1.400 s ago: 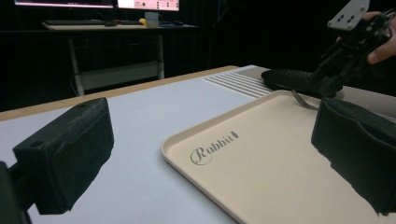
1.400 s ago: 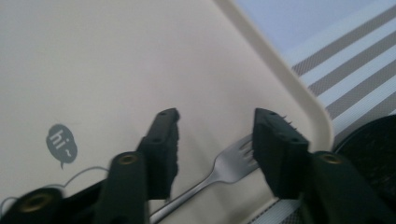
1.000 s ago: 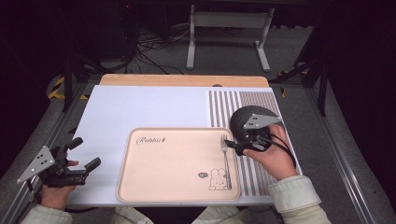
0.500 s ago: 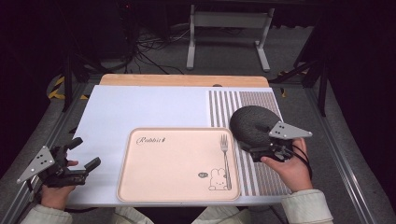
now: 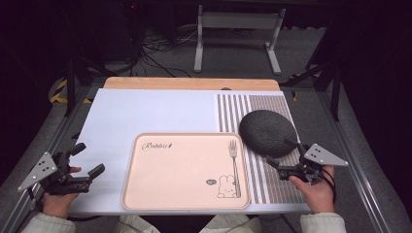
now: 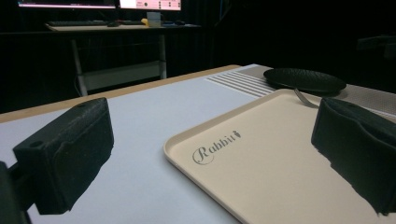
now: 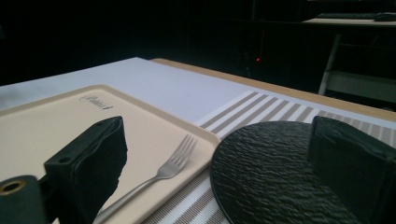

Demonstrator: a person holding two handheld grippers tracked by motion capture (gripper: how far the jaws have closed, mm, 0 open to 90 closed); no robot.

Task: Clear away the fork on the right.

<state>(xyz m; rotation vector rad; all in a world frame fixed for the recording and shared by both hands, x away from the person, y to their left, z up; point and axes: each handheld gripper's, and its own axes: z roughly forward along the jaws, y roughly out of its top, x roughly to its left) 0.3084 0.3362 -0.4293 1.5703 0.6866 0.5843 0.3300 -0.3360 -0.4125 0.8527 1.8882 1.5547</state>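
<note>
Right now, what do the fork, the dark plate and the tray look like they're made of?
Fork: likely stainless steel, smooth, with bright glints. Dark plate: matte black with a rough, rippled face, perhaps slate or slate-look ceramic. Tray: probably plastic or melamine, smooth satin beige with printed lettering and a rabbit.

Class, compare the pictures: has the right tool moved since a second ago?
Yes. The right tool has drawn back from the fork on the tray, toward the table's right near edge beside the black plate, its jaws just opening, empty.
</note>
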